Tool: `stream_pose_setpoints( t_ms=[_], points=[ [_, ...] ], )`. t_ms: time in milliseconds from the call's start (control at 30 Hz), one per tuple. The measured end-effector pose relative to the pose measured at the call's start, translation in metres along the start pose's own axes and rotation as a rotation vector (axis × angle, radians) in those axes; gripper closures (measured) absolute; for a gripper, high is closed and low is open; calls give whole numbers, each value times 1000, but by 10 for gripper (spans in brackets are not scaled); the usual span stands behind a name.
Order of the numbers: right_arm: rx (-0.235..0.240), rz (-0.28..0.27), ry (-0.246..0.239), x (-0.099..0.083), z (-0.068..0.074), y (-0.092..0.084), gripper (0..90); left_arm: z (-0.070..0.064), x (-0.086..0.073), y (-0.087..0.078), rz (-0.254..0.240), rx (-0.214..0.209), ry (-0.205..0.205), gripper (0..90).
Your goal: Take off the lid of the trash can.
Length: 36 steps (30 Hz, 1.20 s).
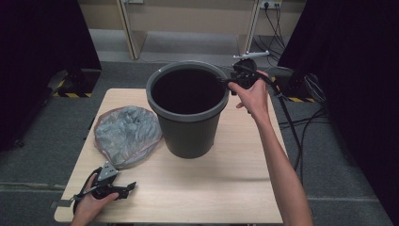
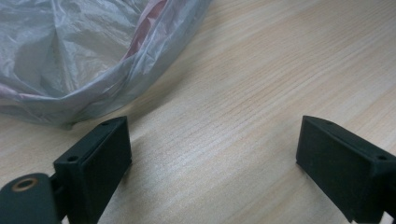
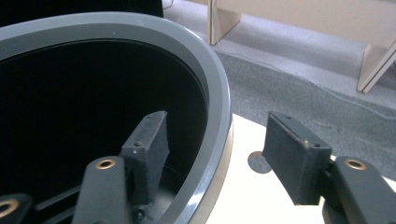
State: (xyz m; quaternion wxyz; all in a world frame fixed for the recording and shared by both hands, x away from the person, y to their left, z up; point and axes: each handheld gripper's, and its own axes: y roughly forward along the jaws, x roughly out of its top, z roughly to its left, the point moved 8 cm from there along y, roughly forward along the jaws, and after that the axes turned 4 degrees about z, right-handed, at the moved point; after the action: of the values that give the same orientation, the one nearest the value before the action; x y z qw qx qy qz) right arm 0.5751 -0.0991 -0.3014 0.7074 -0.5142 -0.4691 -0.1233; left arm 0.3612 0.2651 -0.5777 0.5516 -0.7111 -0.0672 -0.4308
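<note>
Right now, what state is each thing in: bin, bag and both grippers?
Bin: upright on the table, unlined.
Plastic bag: crumpled flat on the table beside the bin, untouched.
Left gripper: open over bare wood, near the bag.
Right gripper: open, jaws astride the bin's rim, not pressing it.

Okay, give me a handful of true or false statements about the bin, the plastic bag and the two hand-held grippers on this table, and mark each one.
1. The grey bin stands upright on the wooden table. True.
2. The plastic bag already lines the bin. False: it lies crumpled on the table, to the left of the bin in the high view.
3. The right hand-held gripper straddles the bin's rim, one jaw inside and one outside. True.
4. The left hand-held gripper grips the bag. False: its jaws stand open over bare wood beside the bag.
5. The bin lies tipped on its side. False: its opening faces up.
</note>
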Motion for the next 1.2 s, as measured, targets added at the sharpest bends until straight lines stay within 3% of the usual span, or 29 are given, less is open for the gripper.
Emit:
stream_pose_setpoints(
  t_ms=[133,267,400,533,633,800,1000,1200],
  points=[
    [-2,48,12,-4,0,5,464,0,0,0,1,1,0,94],
    [15,79,-1,-7,4,10,601,0,0,0,0,0,0,94],
    [-4,94,9,-8,4,10,630,0,0,0,0,0,0,94],
    [-43,102,-16,-5,6,9,655,0,0,0,2,1,1,95],
    [-84,48,-31,3,6,7,739,0,0,0,2,1,1,95],
    [-105,0,-38,16,7,5,765,0,-1,-1,1,1,-2,96],
    [-65,-64,11,27,1,-8,781,1,-1,-1,1,2,-2,96],
    [-70,-101,32,29,-12,-25,782,1,-1,-1,1,1,-1,96]
  ],
)
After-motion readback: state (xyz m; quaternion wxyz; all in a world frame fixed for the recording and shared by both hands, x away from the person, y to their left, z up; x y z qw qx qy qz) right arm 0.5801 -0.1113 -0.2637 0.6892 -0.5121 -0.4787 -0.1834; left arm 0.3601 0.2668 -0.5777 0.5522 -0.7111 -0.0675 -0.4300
